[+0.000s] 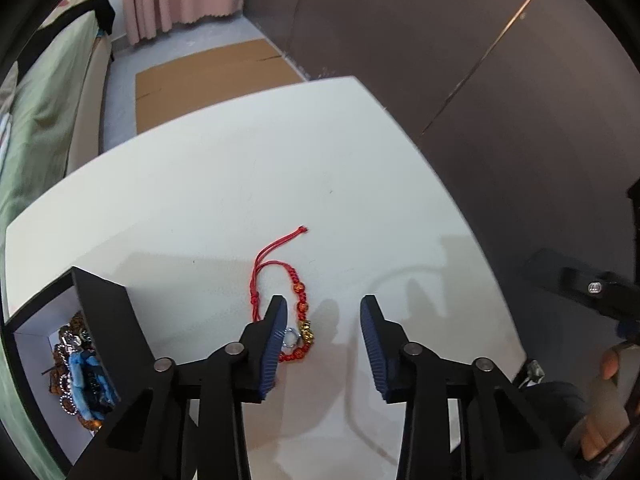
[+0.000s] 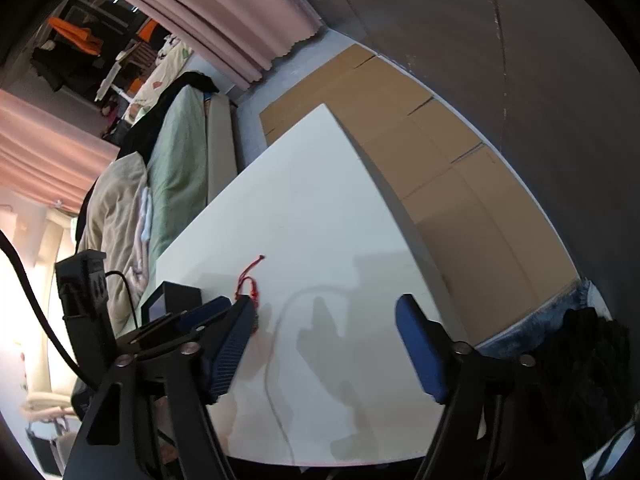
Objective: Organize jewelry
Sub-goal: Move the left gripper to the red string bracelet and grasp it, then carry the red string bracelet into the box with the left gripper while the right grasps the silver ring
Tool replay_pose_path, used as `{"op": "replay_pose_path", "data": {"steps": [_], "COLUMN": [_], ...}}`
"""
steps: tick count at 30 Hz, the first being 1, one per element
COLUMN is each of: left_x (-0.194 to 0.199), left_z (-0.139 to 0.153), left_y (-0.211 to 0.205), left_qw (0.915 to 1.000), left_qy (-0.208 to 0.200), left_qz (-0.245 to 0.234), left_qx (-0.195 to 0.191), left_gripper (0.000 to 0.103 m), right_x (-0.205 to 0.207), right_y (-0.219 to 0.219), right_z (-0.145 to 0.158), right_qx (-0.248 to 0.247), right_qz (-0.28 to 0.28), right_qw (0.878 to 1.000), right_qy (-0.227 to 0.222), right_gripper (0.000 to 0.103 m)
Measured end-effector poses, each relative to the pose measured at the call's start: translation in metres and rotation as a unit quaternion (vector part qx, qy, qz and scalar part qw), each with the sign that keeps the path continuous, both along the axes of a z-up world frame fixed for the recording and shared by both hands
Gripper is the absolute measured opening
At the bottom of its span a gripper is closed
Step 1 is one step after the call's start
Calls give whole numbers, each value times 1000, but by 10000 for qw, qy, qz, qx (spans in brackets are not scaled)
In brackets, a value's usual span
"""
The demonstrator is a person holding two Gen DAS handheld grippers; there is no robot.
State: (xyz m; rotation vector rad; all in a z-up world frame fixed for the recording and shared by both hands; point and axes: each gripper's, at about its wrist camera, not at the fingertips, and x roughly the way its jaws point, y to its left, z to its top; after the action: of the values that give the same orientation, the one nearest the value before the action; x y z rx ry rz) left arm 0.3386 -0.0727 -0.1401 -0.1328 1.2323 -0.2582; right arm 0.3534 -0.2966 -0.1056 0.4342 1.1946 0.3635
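A red cord bracelet [image 1: 298,300] with orange beads and a gold charm lies on the white table [image 1: 240,184]. A small silver ring [image 1: 290,336] lies against it, right by my left finger. My left gripper [image 1: 324,312] is open and empty, just right of the bracelet, low over the table. A black box [image 1: 102,320] at the left holds several pieces of jewelry [image 1: 80,376]. In the right wrist view my right gripper [image 2: 326,312] is open and empty above the table [image 2: 320,200]; the bracelet's red cord [image 2: 250,276] shows beyond its left finger, next to the box [image 2: 176,296].
A bed with green and beige bedding [image 2: 168,184] runs along the table's left side. Flat cardboard [image 2: 440,152] lies on the floor beyond the table. A dark wall [image 1: 480,60] stands to the right. A thin white cable [image 2: 276,360] crosses the table.
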Motion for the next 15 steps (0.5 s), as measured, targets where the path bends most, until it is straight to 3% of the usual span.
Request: {"op": "replay_pose_path", "data": {"steps": [4,6,13,15], "left_x": [2,2,0,-2], "left_z": [-8,-12,-16,-17], "left_y": [-4,-6,-16,-20], "left_qw": [9998,9997,9978,9963], "left_qy": [94,147,90,8], "left_qz": [-10,-29,-229,-333], "left_qx": [162,195,613,794], "left_gripper": [36,27,17,8], "right_x": [3,4,5,5], "right_y": [-6,-7,-8,-5], "right_z": [-4,-6,-10,-10], "right_qx": [38,18,10,-2], "right_qz": [-72,-101,-143,-128], "right_qw": [9999,9999,9996,9996], "right_qy": [75,123,227,241], "right_gripper": [78,78,78,78]}}
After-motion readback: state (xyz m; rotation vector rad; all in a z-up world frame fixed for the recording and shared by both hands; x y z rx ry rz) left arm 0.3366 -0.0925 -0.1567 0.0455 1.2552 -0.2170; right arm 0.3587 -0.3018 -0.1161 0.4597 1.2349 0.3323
